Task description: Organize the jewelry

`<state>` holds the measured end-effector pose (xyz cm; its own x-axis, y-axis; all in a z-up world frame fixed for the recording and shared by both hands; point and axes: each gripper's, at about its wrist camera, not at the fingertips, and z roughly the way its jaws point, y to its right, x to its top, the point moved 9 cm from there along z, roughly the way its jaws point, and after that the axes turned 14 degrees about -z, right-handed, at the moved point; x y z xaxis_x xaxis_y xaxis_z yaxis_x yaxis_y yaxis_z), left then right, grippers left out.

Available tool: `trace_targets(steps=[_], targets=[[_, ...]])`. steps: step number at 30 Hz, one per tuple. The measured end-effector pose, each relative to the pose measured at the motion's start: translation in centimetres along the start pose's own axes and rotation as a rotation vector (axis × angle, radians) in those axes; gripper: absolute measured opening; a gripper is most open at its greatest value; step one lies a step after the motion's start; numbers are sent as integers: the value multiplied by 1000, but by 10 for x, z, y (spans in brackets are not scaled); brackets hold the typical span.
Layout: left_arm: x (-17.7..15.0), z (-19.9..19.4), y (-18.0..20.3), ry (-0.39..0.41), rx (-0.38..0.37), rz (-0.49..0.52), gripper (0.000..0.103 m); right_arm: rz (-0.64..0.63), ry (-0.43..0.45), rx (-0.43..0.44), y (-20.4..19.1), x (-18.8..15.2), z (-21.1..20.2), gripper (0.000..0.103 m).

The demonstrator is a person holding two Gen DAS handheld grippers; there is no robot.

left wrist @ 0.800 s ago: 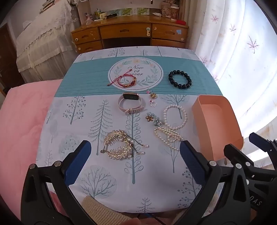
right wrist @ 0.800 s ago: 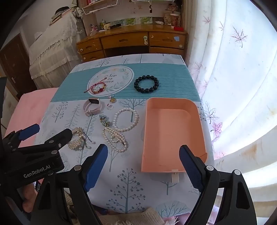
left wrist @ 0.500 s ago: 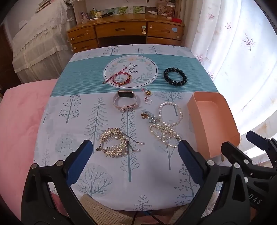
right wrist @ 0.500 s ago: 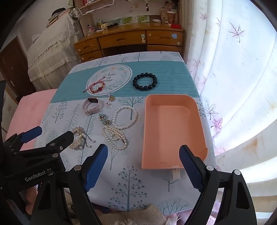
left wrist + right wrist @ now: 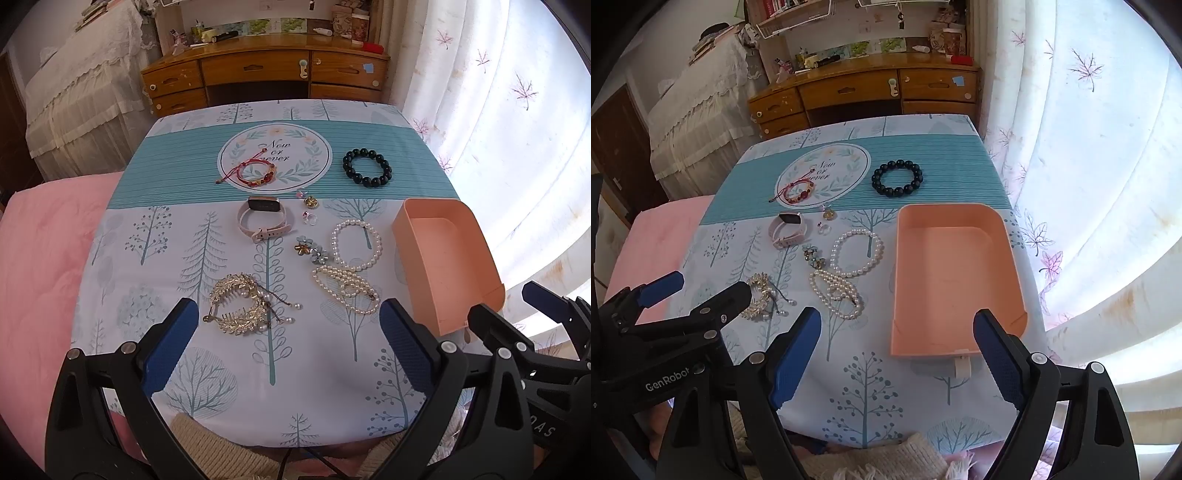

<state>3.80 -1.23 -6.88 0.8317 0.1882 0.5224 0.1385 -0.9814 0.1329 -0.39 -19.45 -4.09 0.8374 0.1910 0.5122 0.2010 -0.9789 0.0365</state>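
Both tools hang over the near edge of the surface (image 5: 110,229), and neither holds a thing: the left tool (image 5: 288,339) stands spread wide above the cloth, the right tool (image 5: 897,350) just as wide with the near end of the peach tray (image 5: 960,273) between its blue pads, not touching. "GenRobot" reads in white on the left tool's black body in the right wrist view. The round print on the teal band says "Now or never", and one red cord bracelet (image 5: 255,173) lies right on it. To its right sits one dark bead bracelet (image 5: 367,167). One pink watch (image 5: 264,218) lies below the band, with a small gold charm (image 5: 310,201) and a clear ring (image 5: 309,218) beside it. Two pearl strands: a neat loop (image 5: 356,245) and a tangled one (image 5: 345,290), touching. One flower clip (image 5: 310,251), one gold leaf hair comb (image 5: 240,302). The tray holds nothing and sits at the right edge.
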Motion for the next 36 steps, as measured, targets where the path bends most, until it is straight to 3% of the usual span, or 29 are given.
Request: trace_targets(steps=[36], targets=[[-1, -13, -4, 17, 1, -6, 98, -5, 12, -2, -2, -1, -6, 87]])
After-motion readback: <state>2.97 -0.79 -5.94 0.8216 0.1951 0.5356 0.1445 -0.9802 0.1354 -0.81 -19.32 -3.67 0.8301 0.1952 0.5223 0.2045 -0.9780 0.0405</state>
